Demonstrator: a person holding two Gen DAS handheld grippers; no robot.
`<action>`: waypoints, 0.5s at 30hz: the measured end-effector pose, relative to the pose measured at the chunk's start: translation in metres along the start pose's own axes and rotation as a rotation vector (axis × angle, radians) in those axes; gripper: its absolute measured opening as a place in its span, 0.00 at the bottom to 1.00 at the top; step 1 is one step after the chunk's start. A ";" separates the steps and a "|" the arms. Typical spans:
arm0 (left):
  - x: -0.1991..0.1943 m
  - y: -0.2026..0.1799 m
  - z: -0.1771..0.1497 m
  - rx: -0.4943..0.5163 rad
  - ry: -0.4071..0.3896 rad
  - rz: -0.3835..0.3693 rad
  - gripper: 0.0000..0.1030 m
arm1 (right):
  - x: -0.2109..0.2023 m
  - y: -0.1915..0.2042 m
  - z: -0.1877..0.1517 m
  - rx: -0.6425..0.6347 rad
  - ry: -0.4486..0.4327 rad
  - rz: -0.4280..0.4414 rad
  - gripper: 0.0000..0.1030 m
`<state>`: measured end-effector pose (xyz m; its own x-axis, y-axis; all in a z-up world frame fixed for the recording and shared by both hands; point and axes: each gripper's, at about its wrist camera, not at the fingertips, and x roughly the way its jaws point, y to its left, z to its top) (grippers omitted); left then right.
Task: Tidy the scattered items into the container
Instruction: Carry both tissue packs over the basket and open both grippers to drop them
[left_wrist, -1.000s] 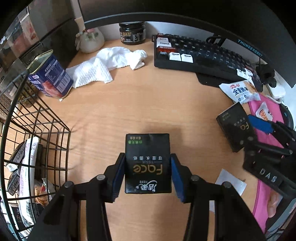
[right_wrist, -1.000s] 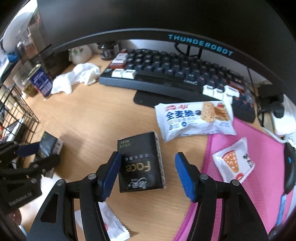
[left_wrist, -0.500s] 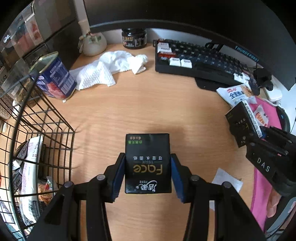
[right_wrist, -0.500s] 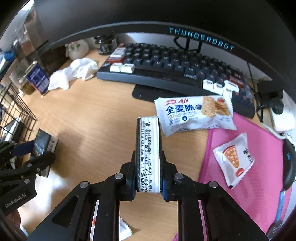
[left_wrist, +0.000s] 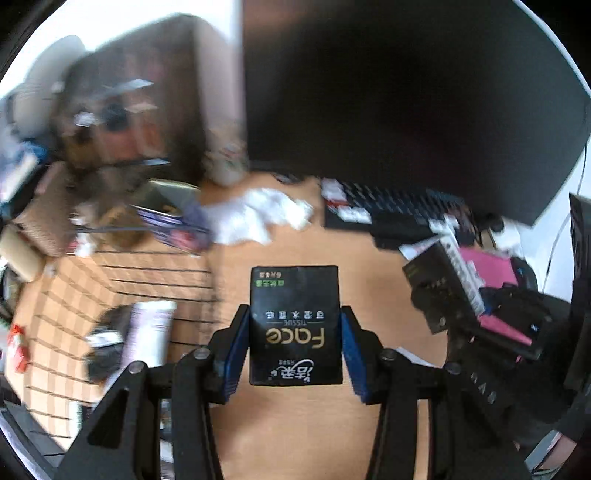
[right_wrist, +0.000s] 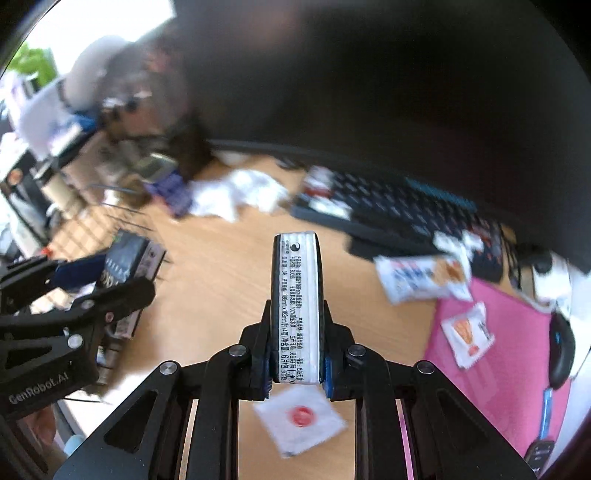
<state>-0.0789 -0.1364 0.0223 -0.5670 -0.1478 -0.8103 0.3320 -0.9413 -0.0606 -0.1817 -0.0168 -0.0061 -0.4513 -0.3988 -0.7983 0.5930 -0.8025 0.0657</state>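
Note:
A black "Face" tissue pack (left_wrist: 294, 295) lies flat between the blue pads of my left gripper (left_wrist: 294, 314), which is shut on it, above the wooden desk. My right gripper (right_wrist: 296, 306) is shut on a second tissue pack (right_wrist: 295, 280), held on edge with its white printed side toward the camera. The wire basket (left_wrist: 155, 254) with several items inside stands to the left, just beside the left gripper. In the right wrist view the left gripper's fingers (right_wrist: 110, 295) and its pack (right_wrist: 125, 258) hang next to the basket (right_wrist: 122, 218).
A white sachet with a red dot (right_wrist: 301, 417) lies on the desk under the right gripper. A snack packet (right_wrist: 421, 277) lies by the keyboard (right_wrist: 406, 206); a small packet (right_wrist: 467, 332) and a mouse (right_wrist: 561, 350) rest on the pink mat. Behind are a white cloth (left_wrist: 258, 218) and a tin can (left_wrist: 166, 210).
My right gripper shut on the second tissue pack and lifted it on edge. Both grippers have risen from the desk with their packs, and the left one now sits closer to the basket.

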 end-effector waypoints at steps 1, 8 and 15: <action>-0.011 0.014 0.000 -0.015 -0.017 0.022 0.50 | -0.006 0.015 0.005 -0.021 -0.013 0.020 0.18; -0.033 0.112 -0.030 -0.174 -0.023 0.147 0.50 | -0.004 0.138 0.037 -0.181 -0.024 0.187 0.18; -0.023 0.185 -0.060 -0.280 0.003 0.197 0.51 | 0.033 0.221 0.043 -0.276 0.027 0.289 0.18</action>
<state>0.0404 -0.2886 -0.0054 -0.4691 -0.3172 -0.8242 0.6293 -0.7749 -0.0599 -0.0943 -0.2261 0.0072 -0.2245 -0.5760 -0.7860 0.8516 -0.5081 0.1291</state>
